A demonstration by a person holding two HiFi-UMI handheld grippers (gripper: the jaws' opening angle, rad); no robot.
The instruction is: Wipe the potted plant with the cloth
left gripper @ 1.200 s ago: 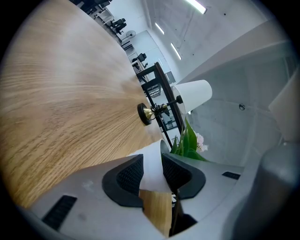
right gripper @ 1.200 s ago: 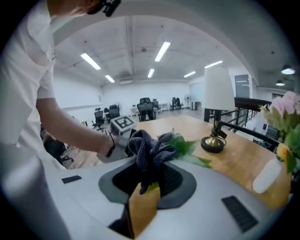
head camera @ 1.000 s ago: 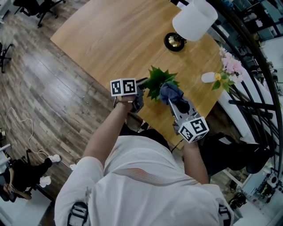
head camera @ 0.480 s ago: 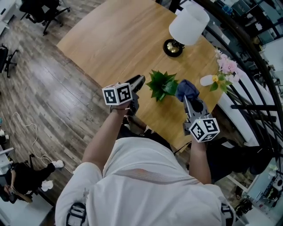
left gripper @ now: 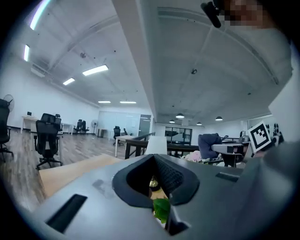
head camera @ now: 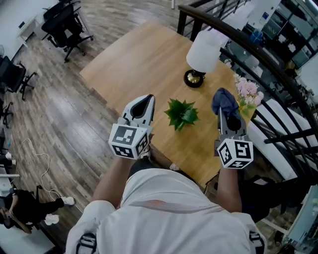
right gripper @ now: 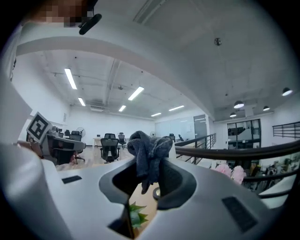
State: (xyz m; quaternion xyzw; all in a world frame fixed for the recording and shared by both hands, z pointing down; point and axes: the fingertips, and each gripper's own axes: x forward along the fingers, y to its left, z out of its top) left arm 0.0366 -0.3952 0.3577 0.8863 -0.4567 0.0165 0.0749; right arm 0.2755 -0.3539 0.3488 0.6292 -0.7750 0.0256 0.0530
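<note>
The plant point(head camera: 182, 113) is bright green. The cloth point(head camera: 224, 100) is dark blue-grey. The surface point(head camera: 144, 54) is light brown wood. The lamp point(head camera: 204, 51) is white on top, black and gold at the bottom. The flowers point(head camera: 247, 89) are pink. The left tongs point(head camera: 147, 98) and right tongs point(head camera: 222, 111) are pale grey with black-and-white square marks. The floor point(head camera: 59, 114) is grey-brown planks.

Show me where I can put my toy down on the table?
The table is bare wood left of the potted plant and lamp, out to its far corner. It's crowded on the right: lamp, pink flowers and railing sit close together.
</note>
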